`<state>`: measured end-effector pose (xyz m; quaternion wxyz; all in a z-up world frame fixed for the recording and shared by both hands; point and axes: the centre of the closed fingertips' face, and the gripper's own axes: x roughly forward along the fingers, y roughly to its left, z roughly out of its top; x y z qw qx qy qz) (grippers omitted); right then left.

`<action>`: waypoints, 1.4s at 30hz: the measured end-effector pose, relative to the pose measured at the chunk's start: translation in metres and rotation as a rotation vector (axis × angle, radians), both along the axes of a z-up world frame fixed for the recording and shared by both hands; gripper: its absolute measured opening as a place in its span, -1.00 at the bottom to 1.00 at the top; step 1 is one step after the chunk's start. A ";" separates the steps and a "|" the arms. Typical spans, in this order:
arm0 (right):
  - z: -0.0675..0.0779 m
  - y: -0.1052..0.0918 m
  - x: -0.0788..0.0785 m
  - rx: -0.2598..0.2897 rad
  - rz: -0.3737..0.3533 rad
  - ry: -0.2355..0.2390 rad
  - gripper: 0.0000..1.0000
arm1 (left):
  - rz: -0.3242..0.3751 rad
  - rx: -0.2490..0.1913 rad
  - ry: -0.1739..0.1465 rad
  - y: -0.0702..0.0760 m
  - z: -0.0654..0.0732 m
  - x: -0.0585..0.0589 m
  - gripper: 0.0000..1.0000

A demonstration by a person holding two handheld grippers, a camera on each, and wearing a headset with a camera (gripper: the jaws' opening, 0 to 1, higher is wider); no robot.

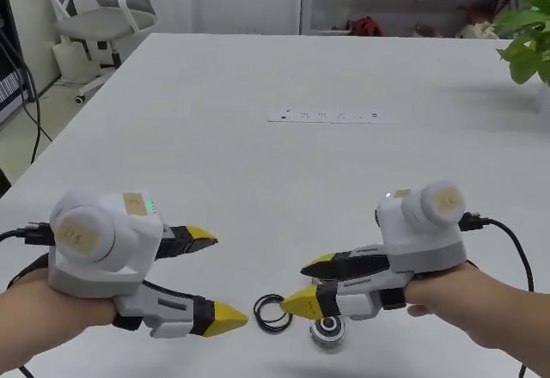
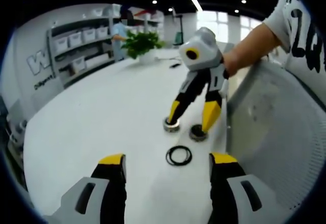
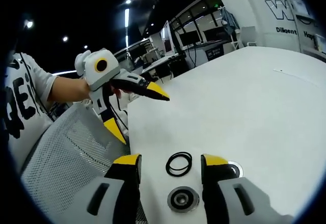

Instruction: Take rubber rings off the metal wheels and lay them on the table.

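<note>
I held both grippers low over the near edge of the white surface point(image 1: 258, 163), the left gripper point(image 1: 215, 277) on the left and the right gripper point(image 1: 299, 285) on the right, their yellow tips facing each other. The fingers of both were apart and held nothing.

Between the two sets of tips lay the rubber rings point(image 1: 272, 312): two thin black loops, flat on the surface, overlapping and slightly offset from each other. Being round, they had no long axis to speak of, and their openings faced straight up. Just right of them, under the right gripper, sat a metal wheel point(image 1: 327, 331). It lay flat with its hub facing up, so its axle line stood upright.

The head view gave me that one wheel. The left gripper view, looking across at the right gripper, gave me two, with a second wheel point(image 2: 172, 124) just beyond the first. One finger of the right gripper came down at each wheel, though I could not tell whether the tips touched them. The right gripper view put the first wheel between its own fingers, with its dark hub plain to see and the rings just beyond it. The second wheel was half hidden behind one finger.

Far across the surface were a flat white power strip point(image 1: 333, 117) and, at the far right, a leafy plant point(image 1: 528, 43).
</note>
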<state>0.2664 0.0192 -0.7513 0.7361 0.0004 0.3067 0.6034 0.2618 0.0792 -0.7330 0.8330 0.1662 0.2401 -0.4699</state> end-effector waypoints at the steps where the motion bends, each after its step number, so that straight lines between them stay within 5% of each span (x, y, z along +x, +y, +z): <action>1: 0.001 -0.002 0.000 0.000 -0.001 -0.002 -0.10 | 0.001 -0.001 0.001 0.000 0.000 0.000 0.35; 20: 0.010 -0.050 0.010 -0.029 -0.065 -0.130 0.25 | 0.030 -0.021 -0.019 0.001 0.011 0.002 0.47; 32: 0.002 -0.081 0.010 -0.094 -0.081 -0.234 0.49 | 0.047 -0.038 -0.019 0.002 0.010 0.002 0.60; 42: -0.004 -0.097 0.007 -0.118 -0.104 -0.277 0.58 | 0.056 -0.042 -0.026 0.005 0.006 -0.003 0.72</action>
